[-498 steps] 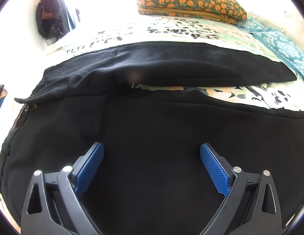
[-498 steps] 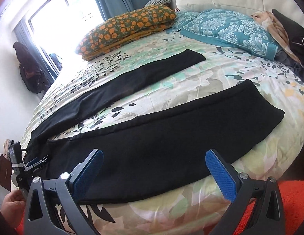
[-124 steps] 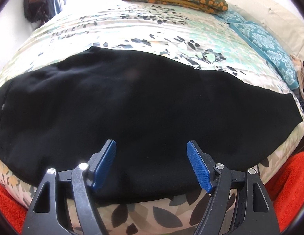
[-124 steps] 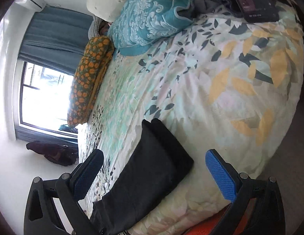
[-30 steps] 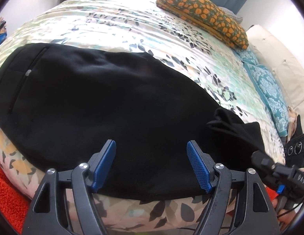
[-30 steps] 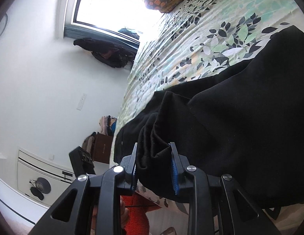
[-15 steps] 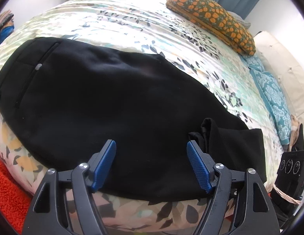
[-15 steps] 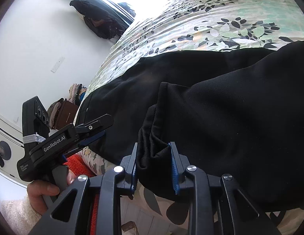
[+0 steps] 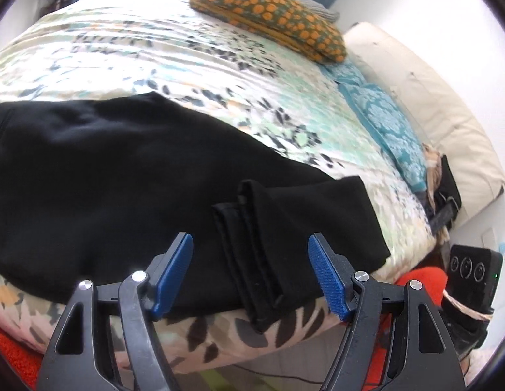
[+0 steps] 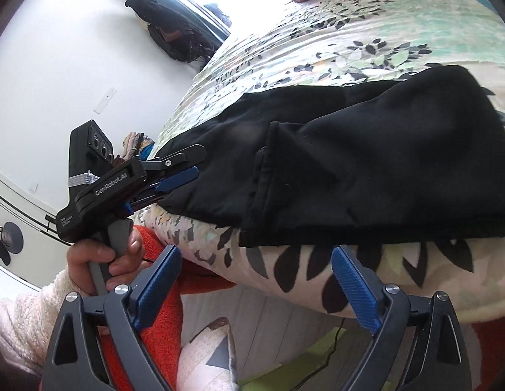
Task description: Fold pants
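left wrist: left gripper (image 9: 251,273) fingers spread, empty, over pants (image 9: 128,176) doubled on bed (image 9: 174,58) edge, cuffs (image 9: 252,254) stacked on top | right wrist: right gripper (image 10: 255,288) fingers spread, empty, below bed edge; pants (image 10: 366,169) ahead; left gripper (image 10: 179,171) beside them

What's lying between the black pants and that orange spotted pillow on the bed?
Only bare leaf-print bedspread. The left wrist view shows it running unbroken from the far edge of the black pants to the orange spotted pillow.
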`<state>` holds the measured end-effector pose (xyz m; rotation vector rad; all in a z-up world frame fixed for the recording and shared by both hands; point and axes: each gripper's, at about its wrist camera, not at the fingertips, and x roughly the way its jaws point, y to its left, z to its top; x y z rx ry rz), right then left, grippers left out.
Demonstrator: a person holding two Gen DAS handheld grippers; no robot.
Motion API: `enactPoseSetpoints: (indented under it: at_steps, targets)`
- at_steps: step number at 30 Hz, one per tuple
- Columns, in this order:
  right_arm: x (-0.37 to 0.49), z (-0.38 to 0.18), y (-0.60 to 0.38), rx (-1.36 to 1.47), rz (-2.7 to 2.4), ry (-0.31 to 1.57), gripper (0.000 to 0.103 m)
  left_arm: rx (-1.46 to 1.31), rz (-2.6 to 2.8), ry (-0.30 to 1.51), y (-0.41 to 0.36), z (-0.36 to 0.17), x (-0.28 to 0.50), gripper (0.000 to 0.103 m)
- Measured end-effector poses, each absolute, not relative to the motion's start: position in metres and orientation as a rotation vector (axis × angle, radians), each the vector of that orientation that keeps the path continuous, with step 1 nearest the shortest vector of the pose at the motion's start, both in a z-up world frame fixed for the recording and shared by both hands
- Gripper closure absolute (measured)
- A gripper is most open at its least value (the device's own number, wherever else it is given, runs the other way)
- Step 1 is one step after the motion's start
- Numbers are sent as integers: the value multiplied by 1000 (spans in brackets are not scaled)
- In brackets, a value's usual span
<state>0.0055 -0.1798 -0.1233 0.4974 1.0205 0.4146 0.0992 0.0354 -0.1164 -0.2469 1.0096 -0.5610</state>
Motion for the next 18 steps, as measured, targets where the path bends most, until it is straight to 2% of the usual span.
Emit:
enactPoseSetpoints:
  at_steps: [3, 5, 6, 12, 13, 14, 18]
  targets:
    - [4, -130, -205, 587, 333, 1009, 10, -143, -613, 1010, 1, -114, 90, 34]
    - [7, -130, -215, 621, 308, 991, 10, -80, -598, 1045, -16, -121, 90, 49]
    - [8, -129, -217, 618, 308, 982, 10, -53, -576, 1066, -22, -125, 91, 52]
    - [10, -128, -221, 635, 329, 953, 10, -18, -448, 1160, -25, -152, 96, 53]
    - [10, -128, -222, 634, 328, 953, 10, -23, -445, 1164, -25, -155, 97, 71]
    - [10, -126, -222, 631, 323, 950, 10, -32, -444, 1170, -26, -156, 97, 95]
    - [11, -112, -225, 526, 263, 893, 10, -69, -469, 1144, -23, -138, 90, 99]
